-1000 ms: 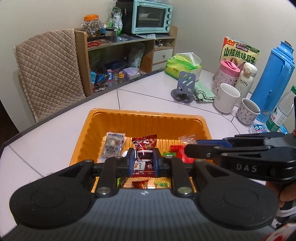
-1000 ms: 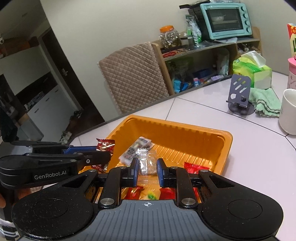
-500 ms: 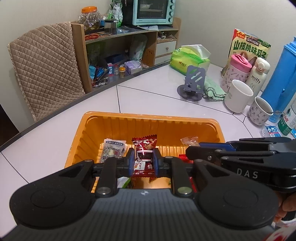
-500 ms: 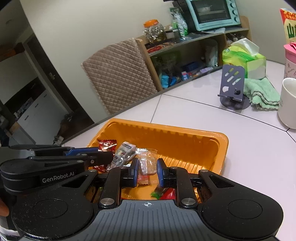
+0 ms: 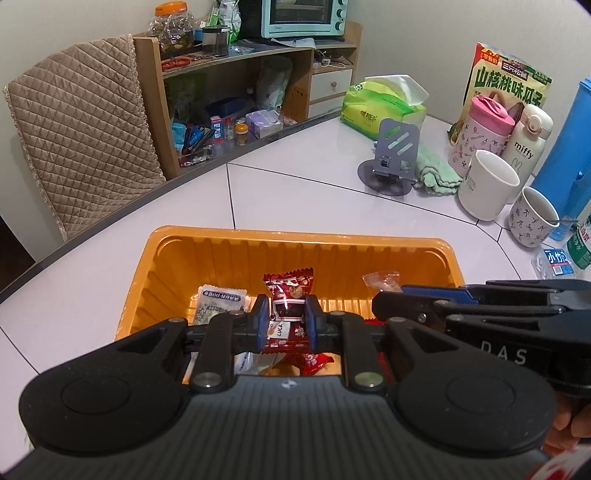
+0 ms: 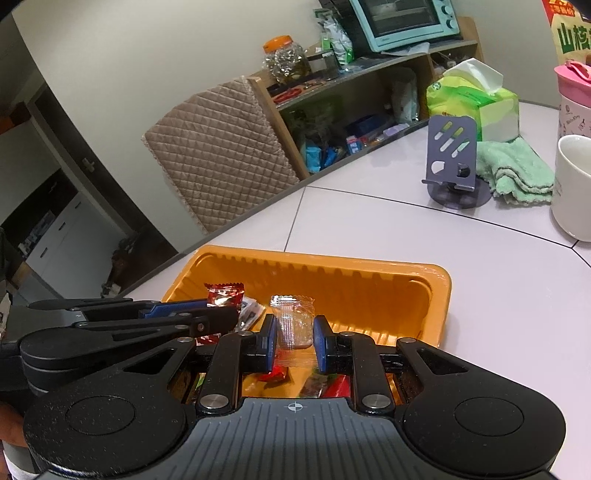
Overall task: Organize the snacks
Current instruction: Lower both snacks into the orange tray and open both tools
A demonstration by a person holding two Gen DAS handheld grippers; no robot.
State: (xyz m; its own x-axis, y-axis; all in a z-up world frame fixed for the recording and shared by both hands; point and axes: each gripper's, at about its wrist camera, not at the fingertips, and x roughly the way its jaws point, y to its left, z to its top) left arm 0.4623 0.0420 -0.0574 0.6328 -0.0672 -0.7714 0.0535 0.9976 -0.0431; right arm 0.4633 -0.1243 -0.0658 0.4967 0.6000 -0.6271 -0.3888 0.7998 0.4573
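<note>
An orange tray point(image 5: 295, 247) point(image 6: 439, 295) sits on the white table and holds several wrapped snacks. My left gripper point(image 5: 284, 321) is shut on a dark red snack packet point(image 5: 290, 295), held over the tray's near part. My right gripper point(image 6: 294, 338) is shut on a clear-wrapped snack point(image 6: 293, 323) above the tray. In the left wrist view the right gripper point(image 5: 384, 301) reaches in from the right with its clear snack point(image 5: 382, 278). In the right wrist view the left gripper point(image 6: 225, 315) comes in from the left with the red packet point(image 6: 223, 295). A white-and-grey packet point(image 5: 218, 301) lies in the tray.
Beyond the tray stand a grey phone stand point(image 5: 393, 155), a green cloth point(image 5: 437, 173), a tissue pack point(image 5: 384, 103), two mugs point(image 5: 487, 188), bottles, a blue jug point(image 5: 565, 155). A quilted chair point(image 5: 77, 129) and a cluttered shelf with an oven point(image 5: 303, 18) lie past the table edge.
Both grippers sank and moved in over the tray with their snacks still held. The tray now looks larger and closer in both views.
</note>
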